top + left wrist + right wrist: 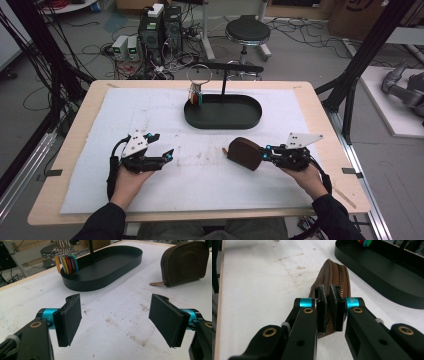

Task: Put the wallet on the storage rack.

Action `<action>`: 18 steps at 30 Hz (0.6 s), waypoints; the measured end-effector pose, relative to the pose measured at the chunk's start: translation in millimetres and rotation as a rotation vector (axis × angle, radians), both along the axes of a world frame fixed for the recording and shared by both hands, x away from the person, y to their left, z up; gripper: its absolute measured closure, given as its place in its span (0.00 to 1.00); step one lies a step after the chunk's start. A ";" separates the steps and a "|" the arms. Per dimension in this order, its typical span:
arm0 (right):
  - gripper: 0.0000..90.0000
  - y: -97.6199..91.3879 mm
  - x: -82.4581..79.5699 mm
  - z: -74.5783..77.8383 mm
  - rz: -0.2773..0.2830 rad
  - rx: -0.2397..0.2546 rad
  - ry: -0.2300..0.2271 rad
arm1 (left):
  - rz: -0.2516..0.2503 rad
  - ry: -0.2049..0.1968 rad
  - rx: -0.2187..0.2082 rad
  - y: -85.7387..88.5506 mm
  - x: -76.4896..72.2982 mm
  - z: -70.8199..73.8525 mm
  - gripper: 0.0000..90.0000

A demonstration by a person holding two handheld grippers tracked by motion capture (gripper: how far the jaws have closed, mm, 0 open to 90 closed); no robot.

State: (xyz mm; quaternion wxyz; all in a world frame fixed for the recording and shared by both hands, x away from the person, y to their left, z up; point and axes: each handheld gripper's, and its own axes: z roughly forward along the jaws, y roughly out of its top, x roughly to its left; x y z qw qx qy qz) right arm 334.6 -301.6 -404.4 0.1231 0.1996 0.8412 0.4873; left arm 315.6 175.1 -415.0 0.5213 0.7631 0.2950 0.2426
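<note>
A brown zipped pouch (243, 152) stands on its edge on the white mat, right of centre. My right gripper (263, 153) is shut on its right end. In the right gripper view the two pads pinch the pouch (332, 273) across its zipper seam, the gripper (329, 307) nearly closed. My left gripper (161, 145) rests open on the mat to the left, a good way from the pouch. In the left gripper view its gripper (116, 320) holds nothing, and the pouch (186, 263) sits far right with its zip pull toward the tray.
A black oval tray (252, 120) lies at the mat's far centre, with a thin post and crossbar. A key ring with several coloured tags (195, 95) hangs at its left end. The stained white mat (200, 185) covers the wooden table.
</note>
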 end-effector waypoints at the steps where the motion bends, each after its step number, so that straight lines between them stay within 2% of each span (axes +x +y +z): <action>1: 0.94 0.1 -0.8 0.4 0.001 -0.002 0.001 | -0.005 0.000 0.003 -0.6 0.5 0.0 0.29; 5: 0.87 2.7 -3.5 0.8 0.032 -0.010 -0.016 | -0.010 0.001 0.003 -2.6 1.4 -0.3 0.29; 8: 0.80 2.6 -4.4 0.9 0.028 -0.006 -0.013 | -0.014 0.003 0.002 -3.0 2.1 -0.6 0.29; 11: 0.79 2.6 -3.3 0.0 0.032 0.004 -0.008 | -0.015 0.003 0.006 -3.2 2.1 -0.5 0.29; 14: 0.80 4.4 -3.7 -0.8 0.033 -0.004 -0.013 | -0.027 -0.004 -0.008 -7.6 2.5 1.2 0.29; 16: 0.84 4.6 -4.2 -0.3 0.038 -0.006 -0.018 | -0.056 -0.014 -0.006 -15.8 5.7 5.7 0.29; 18: 0.89 5.3 -5.2 0.0 0.031 -0.012 -0.029 | -0.101 -0.019 -0.020 -27.6 10.3 12.4 0.29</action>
